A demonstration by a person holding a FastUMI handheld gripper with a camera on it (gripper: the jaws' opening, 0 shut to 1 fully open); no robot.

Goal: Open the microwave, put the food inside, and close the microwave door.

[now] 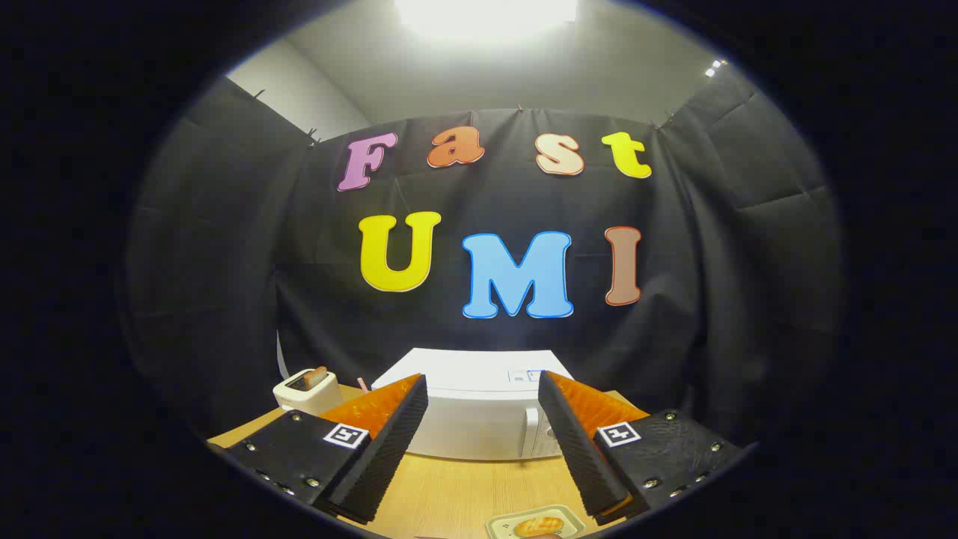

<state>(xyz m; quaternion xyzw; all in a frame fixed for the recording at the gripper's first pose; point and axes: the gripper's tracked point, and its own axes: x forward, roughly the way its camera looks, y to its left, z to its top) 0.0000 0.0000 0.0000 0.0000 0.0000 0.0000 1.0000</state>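
1. While the gripper [483, 442] hangs above the wooden table [464, 490] in the gripper view, its two fingers [389, 442] stand wide apart, with nothing between them but bare tabletop and the appliance beyond.
2. Neither finger touches anything; the gripper holds no object.
3. Straight ahead, beyond the fingertips and framed by the gap between them, sits the white microwave [471, 408], square to the camera, with its door closed against the body.
4. Its control panel, with a round knob, shows on the microwave's right side, partly hidden behind the right finger.
5. The microwave stands at the far part of the table, close to the black cloth wall [224, 299] behind it.
6. The food [537, 525], a golden-brown baked piece, lies on a small pale tray [500, 525] with a raised rim.
7. That tray rests on the table on the near side of the fingers, below the gap and nearer the right finger than the left; it is well apart from the microwave.
8. The tray's near edge is cut off, so its full outline cannot be told.
9. Left of the microwave, just beyond the left finger, stands a cream toaster [307, 391] with a slice of bread [317, 376] poking out of its slot.
10. A bright ceiling light [486, 15] glares above the cloth wall.
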